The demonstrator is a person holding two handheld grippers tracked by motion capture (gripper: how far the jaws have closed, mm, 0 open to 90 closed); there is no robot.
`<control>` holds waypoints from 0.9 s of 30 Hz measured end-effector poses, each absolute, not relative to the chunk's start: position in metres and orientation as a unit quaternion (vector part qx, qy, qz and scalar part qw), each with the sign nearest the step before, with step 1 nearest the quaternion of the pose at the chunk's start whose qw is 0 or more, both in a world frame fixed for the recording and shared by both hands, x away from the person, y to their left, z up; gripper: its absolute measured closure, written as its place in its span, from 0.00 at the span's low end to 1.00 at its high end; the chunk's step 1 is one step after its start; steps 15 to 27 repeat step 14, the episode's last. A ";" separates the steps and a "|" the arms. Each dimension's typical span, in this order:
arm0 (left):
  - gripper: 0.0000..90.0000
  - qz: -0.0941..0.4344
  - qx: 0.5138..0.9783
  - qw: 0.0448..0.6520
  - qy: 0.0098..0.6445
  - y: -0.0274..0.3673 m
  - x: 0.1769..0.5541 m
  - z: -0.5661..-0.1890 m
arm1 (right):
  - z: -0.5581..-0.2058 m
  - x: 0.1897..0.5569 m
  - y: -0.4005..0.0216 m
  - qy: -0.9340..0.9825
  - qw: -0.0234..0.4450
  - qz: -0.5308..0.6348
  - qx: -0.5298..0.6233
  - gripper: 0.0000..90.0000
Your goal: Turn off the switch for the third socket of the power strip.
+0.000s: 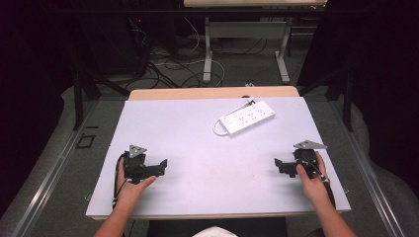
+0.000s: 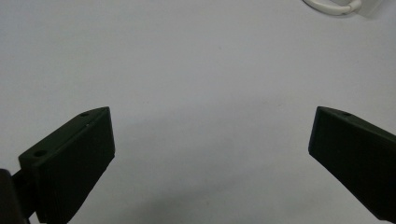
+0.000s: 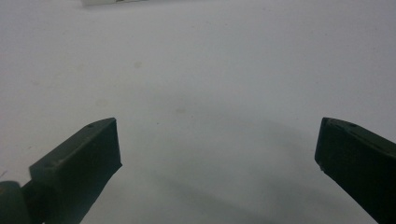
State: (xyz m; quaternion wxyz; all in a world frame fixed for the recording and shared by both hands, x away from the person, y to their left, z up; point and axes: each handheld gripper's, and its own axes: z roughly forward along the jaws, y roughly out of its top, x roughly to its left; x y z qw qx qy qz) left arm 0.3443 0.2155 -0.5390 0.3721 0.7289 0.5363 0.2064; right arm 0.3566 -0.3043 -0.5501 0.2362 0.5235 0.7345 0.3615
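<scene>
A white-topped table in a dark room, with a second table behind it

The white table surface (image 1: 197, 148) has a wooden edge (image 1: 212, 93) showing along its far side. Beyond it, on grey floor, black and white cables (image 1: 168, 66) lie tangled beside the grey metal legs (image 1: 207, 54) of another table (image 1: 254, 3). Black curtains (image 1: 385, 74) hang along both sides

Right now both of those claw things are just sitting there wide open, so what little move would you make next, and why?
Probably ease the right gripper forward toward the white power strip. Both grippers rest low on the white table with jaws wide apart and nothing between them, and the strip lies apart, farther back, nearer the right one than the left gripper.
</scene>
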 end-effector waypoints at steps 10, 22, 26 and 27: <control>0.00 0.207 0.729 0.371 0.537 0.216 0.345 -0.539 | -0.551 0.356 -0.307 0.729 0.233 0.364 0.531 0.00; 0.00 0.204 0.724 0.373 0.544 0.215 0.346 -0.539 | -0.551 0.356 -0.308 0.727 0.233 0.368 0.532 0.00; 0.00 0.204 0.724 0.373 0.544 0.215 0.346 -0.539 | -0.551 0.356 -0.308 0.727 0.233 0.368 0.532 0.00; 0.00 0.204 0.724 0.373 0.544 0.215 0.346 -0.539 | -0.551 0.356 -0.308 0.727 0.233 0.368 0.532 0.00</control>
